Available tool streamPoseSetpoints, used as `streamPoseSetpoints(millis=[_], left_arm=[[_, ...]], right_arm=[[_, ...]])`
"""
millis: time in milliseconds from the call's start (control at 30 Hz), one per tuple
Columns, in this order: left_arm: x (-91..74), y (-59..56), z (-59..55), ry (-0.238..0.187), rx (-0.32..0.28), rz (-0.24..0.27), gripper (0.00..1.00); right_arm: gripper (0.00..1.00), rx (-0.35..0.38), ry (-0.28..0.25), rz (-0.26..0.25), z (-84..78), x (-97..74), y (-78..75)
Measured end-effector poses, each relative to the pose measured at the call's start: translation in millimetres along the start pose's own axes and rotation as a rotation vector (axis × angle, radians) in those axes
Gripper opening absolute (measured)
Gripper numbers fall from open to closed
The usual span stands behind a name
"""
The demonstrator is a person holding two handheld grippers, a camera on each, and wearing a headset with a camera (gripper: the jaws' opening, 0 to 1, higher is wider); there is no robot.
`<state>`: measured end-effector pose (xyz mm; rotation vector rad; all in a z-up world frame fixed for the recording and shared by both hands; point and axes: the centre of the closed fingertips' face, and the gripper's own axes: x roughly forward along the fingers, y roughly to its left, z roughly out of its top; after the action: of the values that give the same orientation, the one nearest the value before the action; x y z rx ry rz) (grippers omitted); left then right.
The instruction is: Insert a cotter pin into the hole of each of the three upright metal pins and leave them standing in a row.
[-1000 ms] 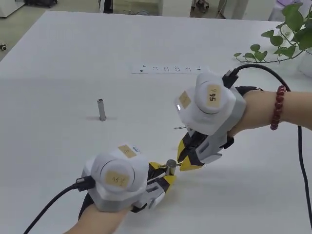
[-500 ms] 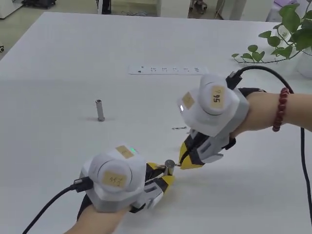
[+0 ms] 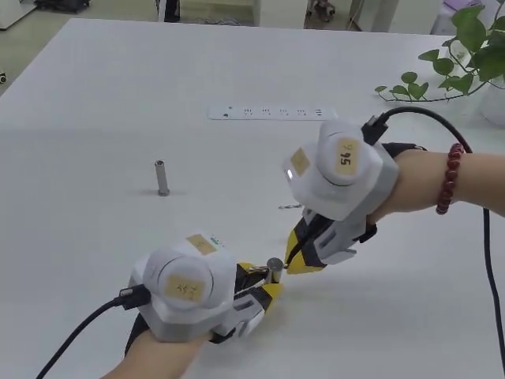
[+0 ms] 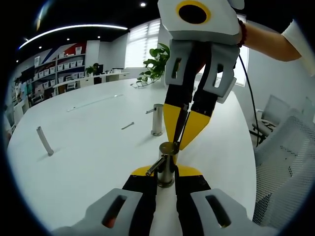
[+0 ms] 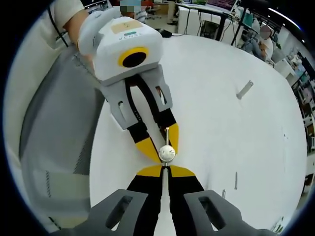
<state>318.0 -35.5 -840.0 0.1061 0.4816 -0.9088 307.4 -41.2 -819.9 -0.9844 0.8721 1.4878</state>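
Our left gripper [image 3: 263,281] pinches the lower part of an upright metal pin [image 4: 167,157] and holds it standing on the white table [image 3: 394,324], close to us. Our right gripper [image 5: 165,170] meets it from the far side, yellow jaws pressed together on a cotter pin [image 4: 154,166]. The free end of that cotter pin sticks out of the metal pin's hole on the left gripper's side.

A second ago, in the head view, a short bare length of cotter pin showed between the right gripper's tips and the metal pin. Now those tips sit just beside the pin's top and that gap has closed. We judge the cotter pin has been pushed most of the way through, so this one looks nearly done.

Just beyond, in the left gripper view, a second metal pin [image 4: 157,120] stands with a second cotter pin [image 4: 150,111] through its hole. A loose cotter pin [image 4: 128,126] lies on the table near it. A third metal pin [image 3: 162,178] stands bare, well apart to the left. To our eye, one insertion is left, and then the pins must be brought into a row.
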Motion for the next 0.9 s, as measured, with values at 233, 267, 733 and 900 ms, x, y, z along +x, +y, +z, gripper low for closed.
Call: streamPoseSetpoints(millis=[233, 267, 733, 900], left_arm=[[0.5, 1.4, -5.8, 0.024, -0.005, 0.014, 0.22], [0.1, 1.3, -5.6, 0.024, -0.005, 0.013, 0.23], [-11.0, 5.5, 2.1, 0.001, -0.053, 0.025, 0.47], [-18.3, 3.9, 2.7, 0.0, -0.069, 0.02, 0.56]], right_arm=[[0.15, 0.044, -0.027, -0.024, 1.1, -1.0, -2.7], [0.16, 0.054, -0.036, -0.029, 1.1, -1.9, -3.4], [0.28, 0.245, -0.273, -0.116, 11.5, -13.8, -0.7], [0.31, 0.295, -0.347, -0.131, 14.9, -11.8, 5.0]])
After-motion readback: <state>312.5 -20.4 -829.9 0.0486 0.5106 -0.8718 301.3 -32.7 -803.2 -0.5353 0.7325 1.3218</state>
